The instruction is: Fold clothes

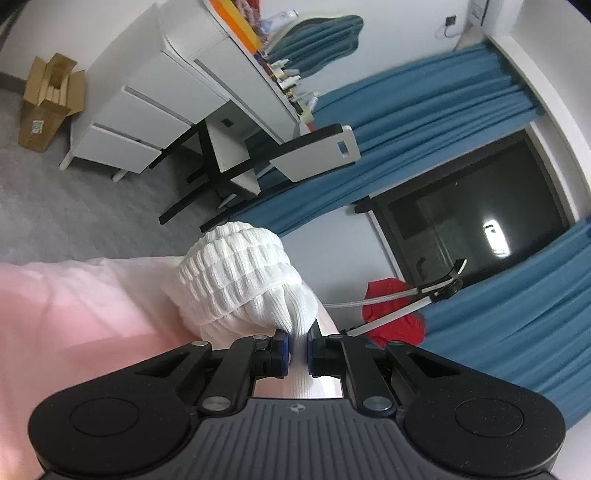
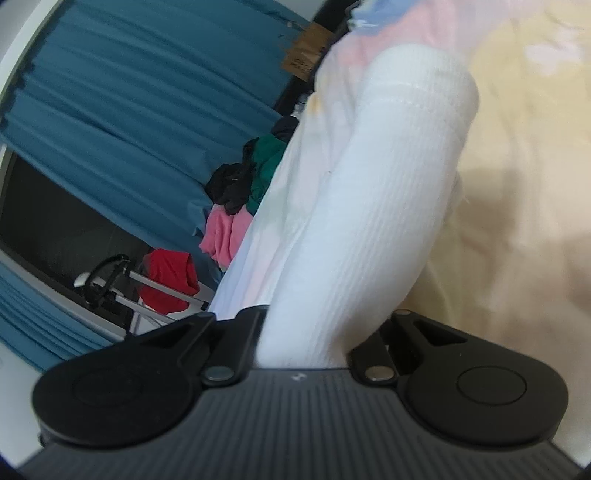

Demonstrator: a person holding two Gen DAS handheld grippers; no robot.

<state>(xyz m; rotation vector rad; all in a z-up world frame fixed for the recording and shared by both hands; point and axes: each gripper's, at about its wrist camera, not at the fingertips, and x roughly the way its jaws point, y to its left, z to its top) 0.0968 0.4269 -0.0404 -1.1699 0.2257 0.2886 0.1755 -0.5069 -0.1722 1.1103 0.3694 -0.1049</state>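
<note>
Over pink bedding (image 1: 74,314), left tongs (image 1: 299,347) clench a white sock (image 1: 240,273) (right tongs' (image 2: 303,332) grip hidden), blue curtains (image 1: 424,122) behind.

Around me the walls are plain white (image 1: 110,22) and the floor is grey carpet (image 1: 74,206). A white drawer unit (image 1: 147,110) stands by the wall, its top crowded with small bottles, with a black-framed chair (image 1: 258,158) pushed up against it. An open cardboard box (image 1: 48,99) lies on the carpet near the wall. Blue curtains (image 1: 424,122) hang either side of a dark window (image 1: 461,218), where a lamp's bright reflection (image 1: 495,236) shows in the glass.
</note>
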